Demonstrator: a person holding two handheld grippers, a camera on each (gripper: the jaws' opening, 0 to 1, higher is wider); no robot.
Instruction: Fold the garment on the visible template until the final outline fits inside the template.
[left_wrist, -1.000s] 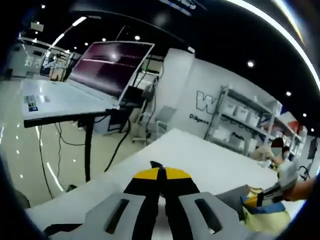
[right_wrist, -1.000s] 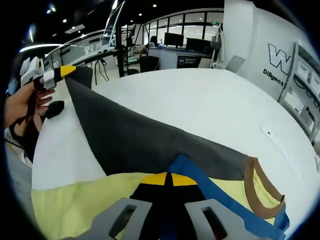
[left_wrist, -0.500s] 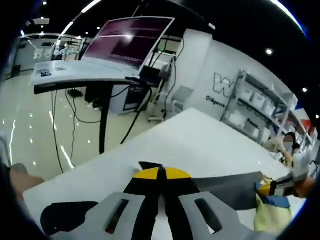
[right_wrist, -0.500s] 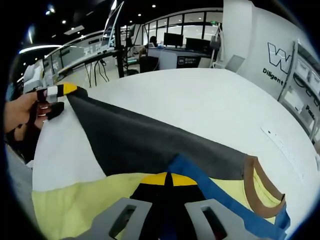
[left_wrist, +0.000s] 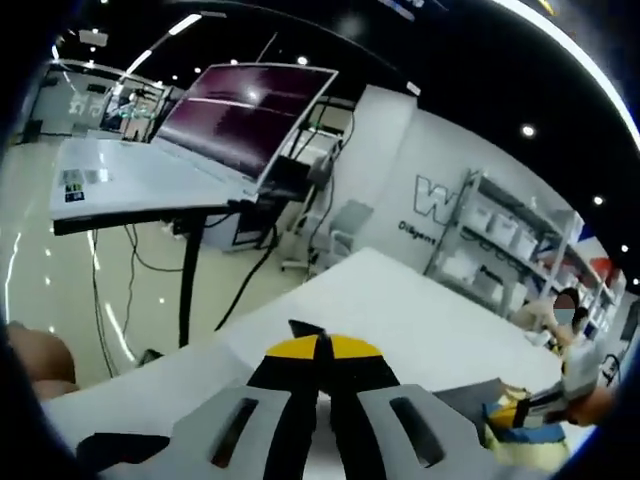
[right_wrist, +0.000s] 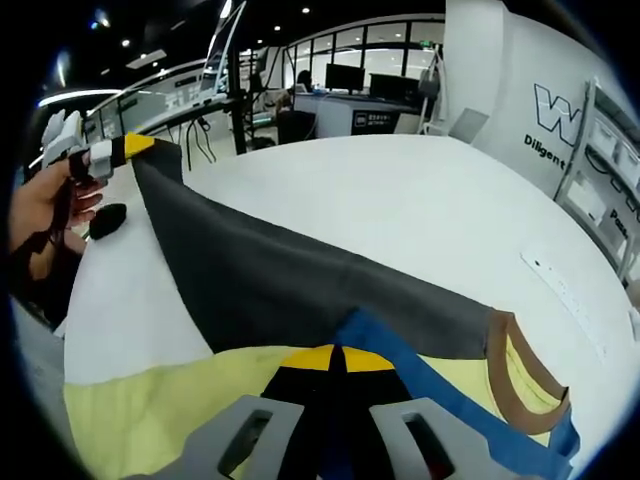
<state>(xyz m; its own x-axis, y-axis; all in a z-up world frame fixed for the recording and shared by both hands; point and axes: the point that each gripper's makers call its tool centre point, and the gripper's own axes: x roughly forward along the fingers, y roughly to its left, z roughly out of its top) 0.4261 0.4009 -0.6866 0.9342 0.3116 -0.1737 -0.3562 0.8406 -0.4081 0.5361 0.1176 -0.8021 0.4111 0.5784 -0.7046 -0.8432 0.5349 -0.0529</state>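
The garment (right_wrist: 290, 290) lies spread on the white table (right_wrist: 420, 200). It has a dark grey panel, a pale yellow panel (right_wrist: 150, 400), a blue stripe (right_wrist: 420, 380) and a brown collar (right_wrist: 515, 375). My right gripper (right_wrist: 343, 358) is shut on the cloth where the blue stripe meets the yellow. At the far left a hand holds my left gripper (right_wrist: 118, 148), which pinches the grey corner up off the table. In the left gripper view that gripper (left_wrist: 320, 347) is shut on the grey corner (left_wrist: 303, 328). The right gripper (left_wrist: 545, 403) and the garment's yellow and blue end (left_wrist: 515, 430) are at the lower right.
A small black patch (right_wrist: 105, 220) lies on the table under the raised corner; the patch (left_wrist: 115, 450) also sits by the left jaws. A white ruler (right_wrist: 565, 290) lies near the table's right edge. Desks, a slanted screen (left_wrist: 240, 120) and shelves (left_wrist: 500, 240) stand beyond.
Half a second ago the left gripper had dipped toward the table with the grey corner; it is now raised again. The right gripper has stayed put.
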